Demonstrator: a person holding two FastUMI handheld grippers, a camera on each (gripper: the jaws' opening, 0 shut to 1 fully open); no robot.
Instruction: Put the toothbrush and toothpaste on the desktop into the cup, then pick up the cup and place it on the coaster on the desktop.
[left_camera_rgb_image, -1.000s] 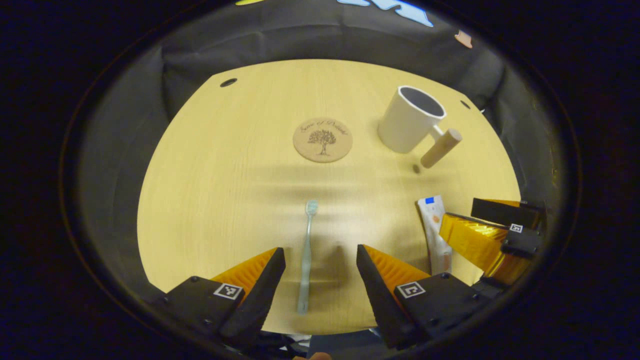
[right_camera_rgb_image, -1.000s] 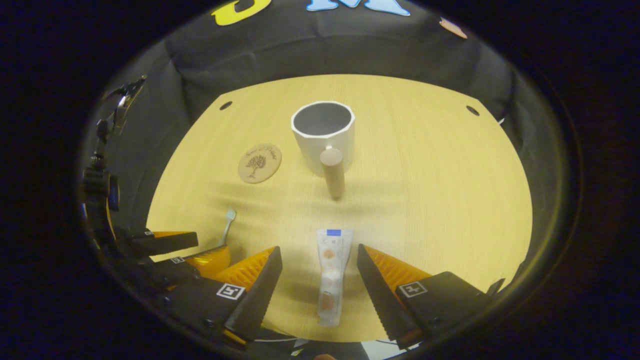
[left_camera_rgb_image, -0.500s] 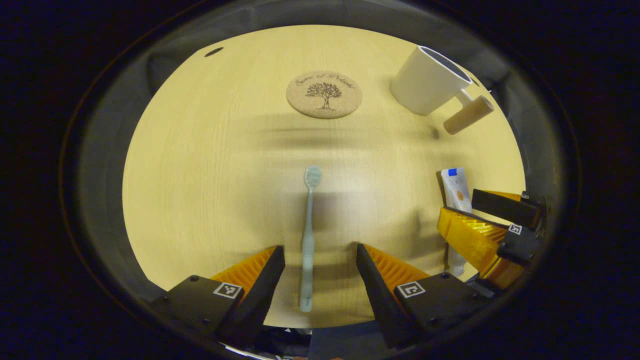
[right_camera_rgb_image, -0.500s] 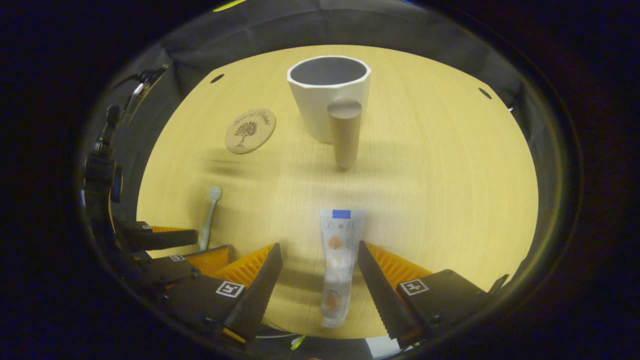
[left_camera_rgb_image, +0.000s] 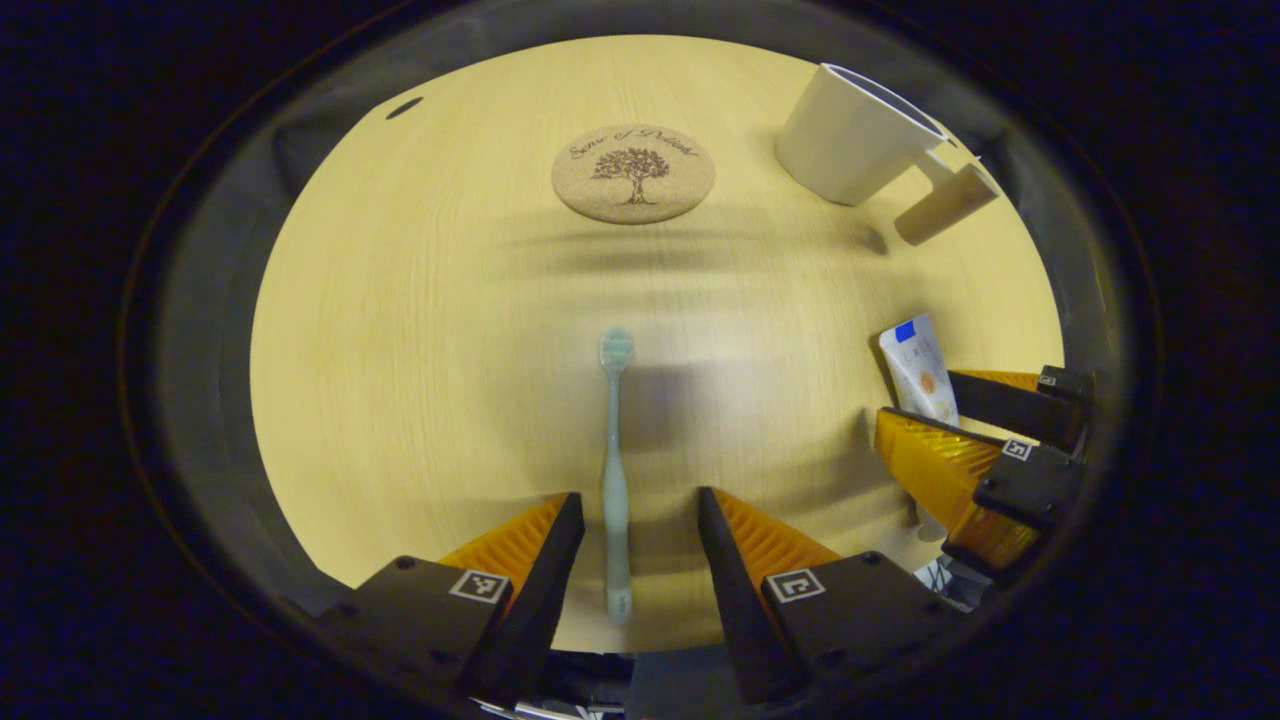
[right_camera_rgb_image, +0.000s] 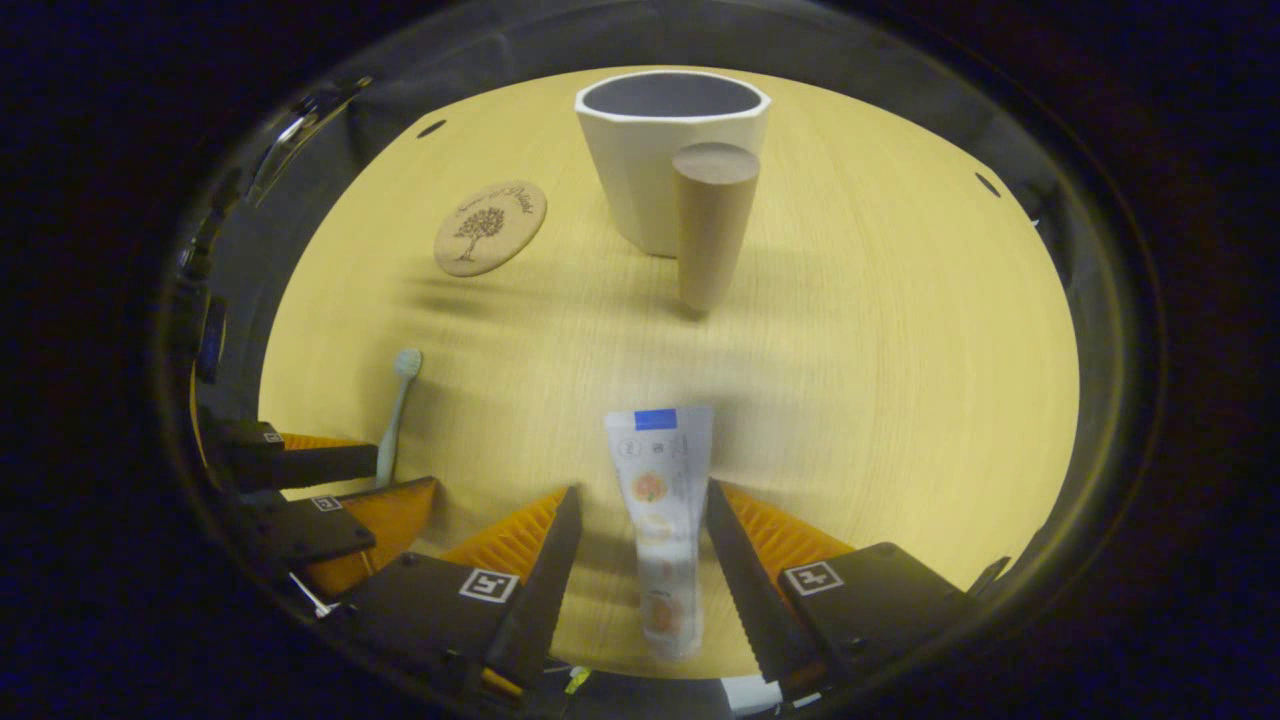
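Left gripper (left_camera_rgb_image: 630, 520): jaws apart, straddling the toothbrush (left_camera_rgb_image: 614, 470) handle, no contact visible. Toothbrush flat on table (left_camera_rgb_image: 400, 330), head pointing toward coaster (left_camera_rgb_image: 633, 173). Cup (left_camera_rgb_image: 860, 135) far right. Toothpaste (left_camera_rgb_image: 920, 365) between the right gripper's (left_camera_rgb_image: 965, 425) jaws.

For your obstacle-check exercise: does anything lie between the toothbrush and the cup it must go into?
Nothing visible does. Bare desktop separates the toothbrush from the cup; the coaster sits off to the side, and the toothpaste lies nearer the right gripper.
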